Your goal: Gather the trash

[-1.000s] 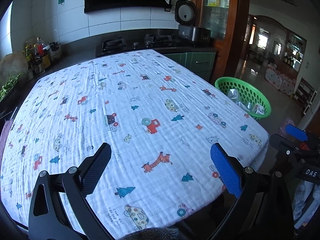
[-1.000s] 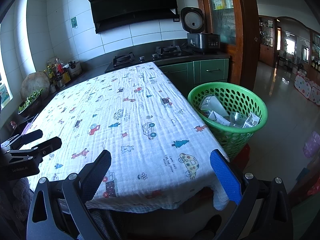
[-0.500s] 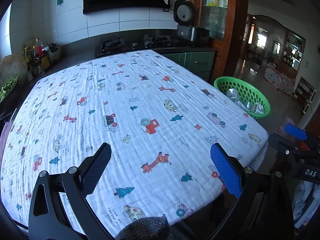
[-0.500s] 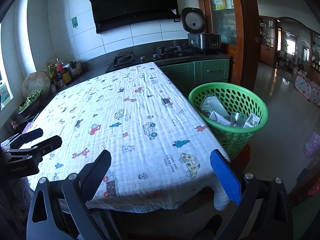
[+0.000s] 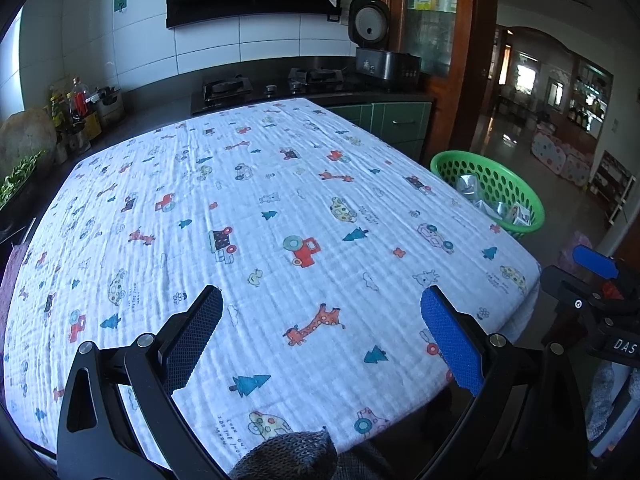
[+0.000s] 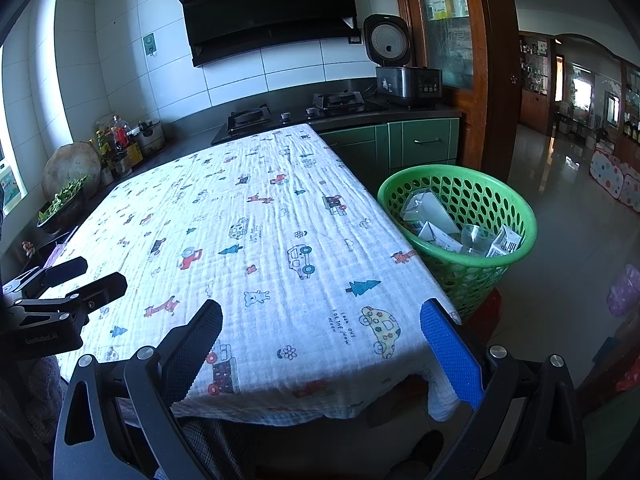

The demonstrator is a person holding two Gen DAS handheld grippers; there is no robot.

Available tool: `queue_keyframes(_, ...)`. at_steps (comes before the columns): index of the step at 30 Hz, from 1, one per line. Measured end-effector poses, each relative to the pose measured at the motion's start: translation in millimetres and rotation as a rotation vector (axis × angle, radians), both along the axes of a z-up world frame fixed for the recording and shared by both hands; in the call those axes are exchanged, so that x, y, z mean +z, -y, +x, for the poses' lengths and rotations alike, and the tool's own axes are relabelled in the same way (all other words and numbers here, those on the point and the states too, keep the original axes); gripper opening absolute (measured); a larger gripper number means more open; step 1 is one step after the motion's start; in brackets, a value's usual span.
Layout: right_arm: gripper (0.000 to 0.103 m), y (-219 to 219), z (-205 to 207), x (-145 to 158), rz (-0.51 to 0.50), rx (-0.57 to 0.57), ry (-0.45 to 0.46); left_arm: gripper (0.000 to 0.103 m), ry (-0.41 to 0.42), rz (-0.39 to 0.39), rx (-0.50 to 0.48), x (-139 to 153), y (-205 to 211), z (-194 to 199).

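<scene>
A green perforated basket (image 6: 472, 268) stands on the floor off the table's right side, also seen as the basket (image 5: 520, 190) in the left wrist view. Inside lie white cartons (image 6: 430, 210) and a clear plastic cup (image 6: 476, 236). The table carries only a white cloth with cartoon prints (image 5: 260, 220), the same cloth (image 6: 260, 240) in the right wrist view. My left gripper (image 5: 320, 320) hovers open over the near part of the cloth, holding nothing. My right gripper (image 6: 320, 332) is open at the table's near right corner, empty, left of the basket.
A dark counter with a gas hob (image 6: 296, 114) and a rice cooker (image 6: 404, 68) runs behind the table. Bottles and jars (image 6: 124, 140) and a bowl of greens (image 6: 64, 204) sit at the left. Green cabinets (image 6: 424, 144) and tiled floor (image 6: 560, 240) lie to the right.
Both grippers stay open and nearly still; the left wrist view has drifted slightly, with a knitted sleeve rising at its bottom edge.
</scene>
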State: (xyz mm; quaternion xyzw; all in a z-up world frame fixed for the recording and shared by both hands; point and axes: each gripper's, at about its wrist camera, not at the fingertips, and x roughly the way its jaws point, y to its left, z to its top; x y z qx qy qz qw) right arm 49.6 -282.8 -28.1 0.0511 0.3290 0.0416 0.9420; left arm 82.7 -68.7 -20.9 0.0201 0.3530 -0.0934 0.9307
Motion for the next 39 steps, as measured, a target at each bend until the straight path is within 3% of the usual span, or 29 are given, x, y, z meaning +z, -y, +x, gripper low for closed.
queue_keyframes(39,0.096,-0.9,1.4,-4.0,0.0,0.009,-0.004,0.098,0.001,0.007,0.004,-1.4,-0.9,0.9)
